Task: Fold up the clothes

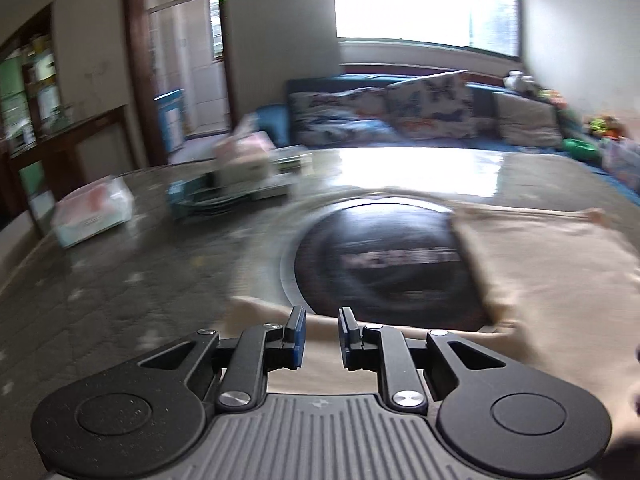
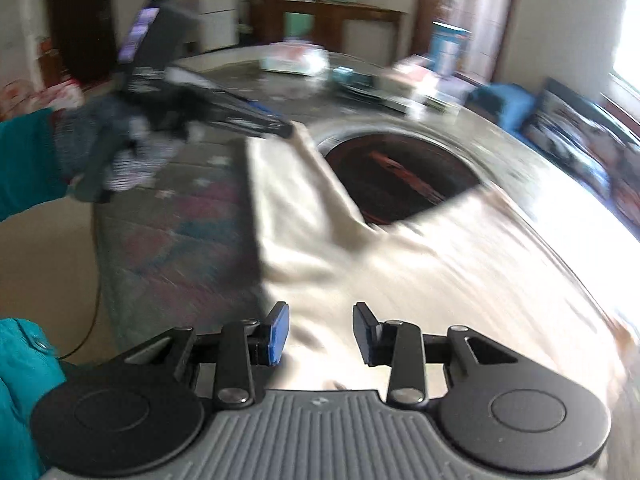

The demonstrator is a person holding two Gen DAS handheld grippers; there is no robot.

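The round glass-topped bench (image 1: 132,292) fills both blurred views, a dark round inset (image 1: 380,264) at its middle. A cream garment (image 2: 420,280) lies spread over the near and right part of the bench, partly covering the inset. The left gripper (image 1: 322,334) has its fingers slightly apart above the cloth's near edge; from the right wrist view its tips meet a raised corner of cloth, grip unclear. The right gripper (image 2: 321,332) hovers wide open, holding nothing.
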